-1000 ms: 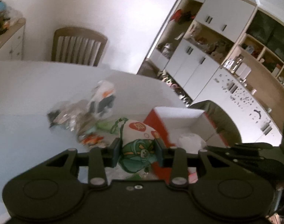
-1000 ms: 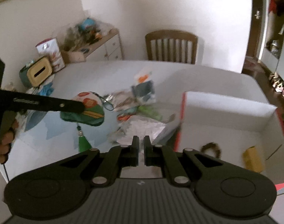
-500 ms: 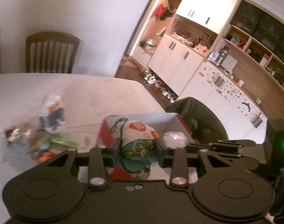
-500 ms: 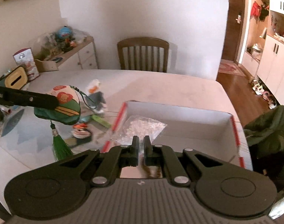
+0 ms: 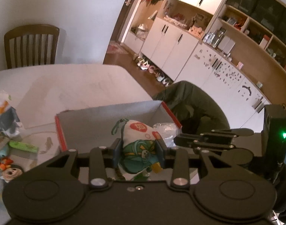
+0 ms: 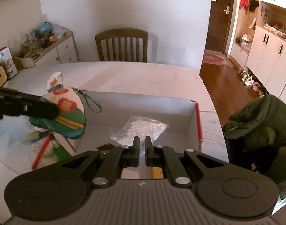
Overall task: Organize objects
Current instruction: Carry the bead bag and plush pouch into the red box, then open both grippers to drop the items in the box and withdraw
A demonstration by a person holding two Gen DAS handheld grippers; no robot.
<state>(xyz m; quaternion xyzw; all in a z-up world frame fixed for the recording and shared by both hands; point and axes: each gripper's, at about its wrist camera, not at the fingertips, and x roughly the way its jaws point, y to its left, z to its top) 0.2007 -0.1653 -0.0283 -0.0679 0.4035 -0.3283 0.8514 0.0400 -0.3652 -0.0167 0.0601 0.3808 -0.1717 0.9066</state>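
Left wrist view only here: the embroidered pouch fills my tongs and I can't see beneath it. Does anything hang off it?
Observer: Yes. The right wrist view shows a green tassel dangling under the pouch.
Operator: Where does it hang?
Observer: About at the left red rim of the box, not clearly inside.
Operator: Are the right tongs free?
Observer: The right tongs are shut with nothing gripped, above a bag of white beads lying in the box.
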